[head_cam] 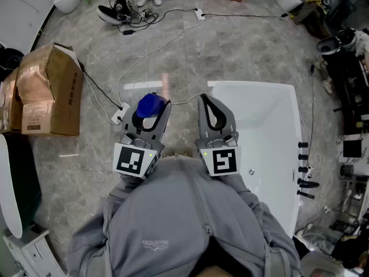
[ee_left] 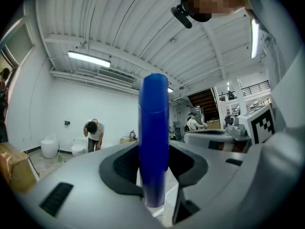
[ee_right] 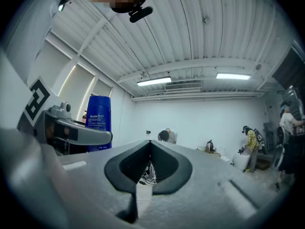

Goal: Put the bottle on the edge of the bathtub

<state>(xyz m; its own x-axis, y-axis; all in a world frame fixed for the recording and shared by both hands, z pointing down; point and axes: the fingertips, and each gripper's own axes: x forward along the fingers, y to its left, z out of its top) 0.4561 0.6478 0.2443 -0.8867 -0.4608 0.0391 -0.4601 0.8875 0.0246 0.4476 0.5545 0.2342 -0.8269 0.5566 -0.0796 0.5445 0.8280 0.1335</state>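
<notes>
Grey sweatshirt (head_cam: 173, 224) fills the bottom of the head view, with both grippers held out level in front of it over the marble floor (head_cam: 230, 45).

Far left, a torn cardboard box (head_cam: 49, 91) sits on the floor. A thin cable runs from beside it to a white power strip (head_cam: 119, 115), which lies just left of the left gripper (head_cam: 151, 115).

That gripper's jaws are clamped on the bottle (head_cam: 150, 104), a blue one. In the left gripper view the bottle (ee_left: 154, 128) stands upright between the dark pads, pressed from both sides, and its top rises well above them. It is held in the air over the floor, to the left of the bathtub (head_cam: 253, 86) and not touching its edge. The right gripper view shows the bottle (ee_right: 98, 123) at its left, with white print on its side.

Just right of it, the right gripper (head_cam: 204, 98) has its jaws closed tip to tip, with nothing between them. Through the gap behind the tips only floor and cables show. Its tips hang near the near-left corner of the bathtub.

The bathtub is white and rectangular, reaching from the middle of the head view to the right. Black taps (head_cam: 304, 166) stand in a row along its right edge.

At the top of the head view, a pair of shoes (head_cam: 118, 10) lies among more cables.
</notes>
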